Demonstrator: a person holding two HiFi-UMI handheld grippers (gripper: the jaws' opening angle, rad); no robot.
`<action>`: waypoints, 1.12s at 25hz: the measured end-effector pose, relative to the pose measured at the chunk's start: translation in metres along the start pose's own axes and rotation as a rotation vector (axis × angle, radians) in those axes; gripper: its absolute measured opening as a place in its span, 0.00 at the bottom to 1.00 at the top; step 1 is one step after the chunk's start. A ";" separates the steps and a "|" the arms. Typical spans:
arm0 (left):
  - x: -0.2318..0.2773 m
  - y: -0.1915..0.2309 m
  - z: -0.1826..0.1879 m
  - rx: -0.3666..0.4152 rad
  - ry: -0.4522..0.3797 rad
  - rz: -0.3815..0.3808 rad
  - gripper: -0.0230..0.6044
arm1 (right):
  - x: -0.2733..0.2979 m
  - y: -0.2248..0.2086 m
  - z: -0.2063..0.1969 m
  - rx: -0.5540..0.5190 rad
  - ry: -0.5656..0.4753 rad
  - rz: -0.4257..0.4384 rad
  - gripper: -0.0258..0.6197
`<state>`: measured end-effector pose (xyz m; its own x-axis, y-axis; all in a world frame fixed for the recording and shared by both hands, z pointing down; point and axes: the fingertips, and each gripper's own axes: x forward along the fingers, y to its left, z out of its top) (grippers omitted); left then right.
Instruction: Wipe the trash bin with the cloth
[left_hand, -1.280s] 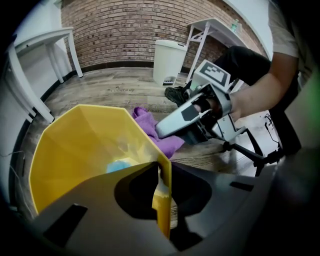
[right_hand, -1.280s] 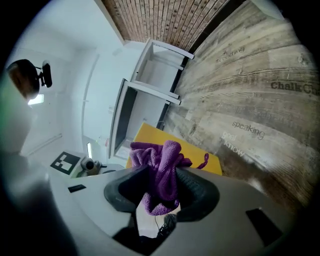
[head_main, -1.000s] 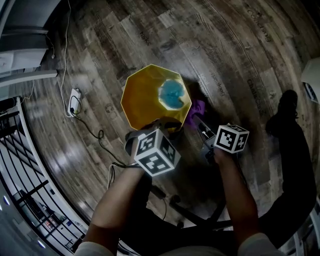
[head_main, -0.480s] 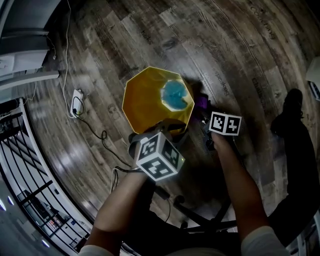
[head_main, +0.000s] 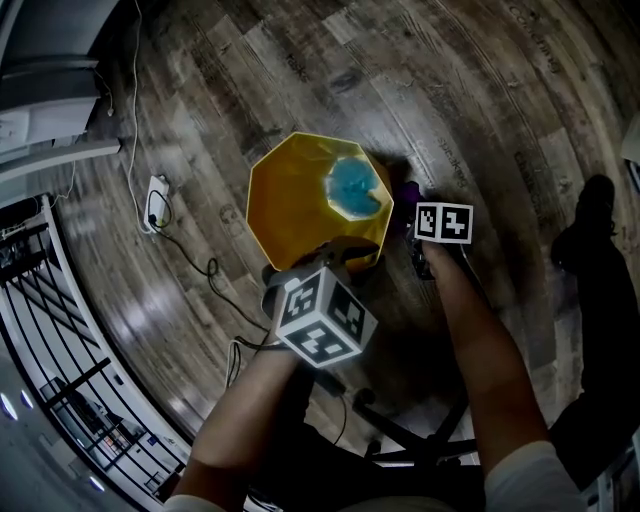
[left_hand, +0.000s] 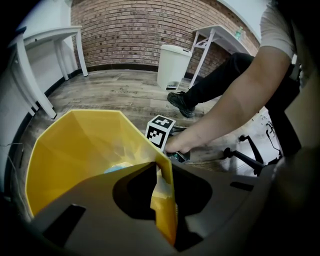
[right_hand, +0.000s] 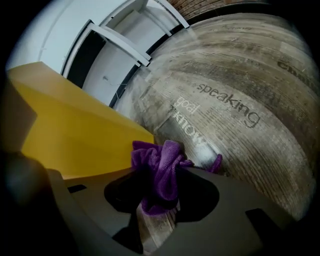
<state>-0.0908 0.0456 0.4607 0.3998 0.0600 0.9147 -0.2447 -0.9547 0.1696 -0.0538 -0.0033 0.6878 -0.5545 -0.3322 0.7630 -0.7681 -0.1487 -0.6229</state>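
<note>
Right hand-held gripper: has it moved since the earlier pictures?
Yes. In the head view the right hand-held gripper moved up the picture along the right side of the yellow trash bin, which stayed put, with the purple cloth in its jaws.

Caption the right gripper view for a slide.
Right gripper clamping a purple cloth beside the yellow trash bin's outer wall, wood floor beyond.

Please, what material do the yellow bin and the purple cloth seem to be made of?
The yellow bin looks like hard plastic: smooth, evenly coloured flat facets with a thin rim. The purple cloth is probably microfibre or fleece: fuzzy surface, soft bunched folds.
</note>
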 end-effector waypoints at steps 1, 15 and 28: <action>0.000 0.000 0.000 -0.002 -0.005 0.003 0.10 | -0.001 0.000 0.000 -0.005 -0.001 -0.007 0.29; -0.030 -0.013 -0.027 0.146 0.035 -0.007 0.27 | -0.102 0.009 -0.016 0.101 -0.131 0.048 0.29; -0.034 -0.006 -0.071 0.122 0.146 -0.014 0.27 | -0.157 0.075 -0.033 0.145 -0.185 0.167 0.29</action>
<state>-0.1655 0.0700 0.4543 0.2679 0.1071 0.9575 -0.1270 -0.9812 0.1453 -0.0350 0.0684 0.5271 -0.5915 -0.5257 0.6114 -0.6096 -0.2048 -0.7658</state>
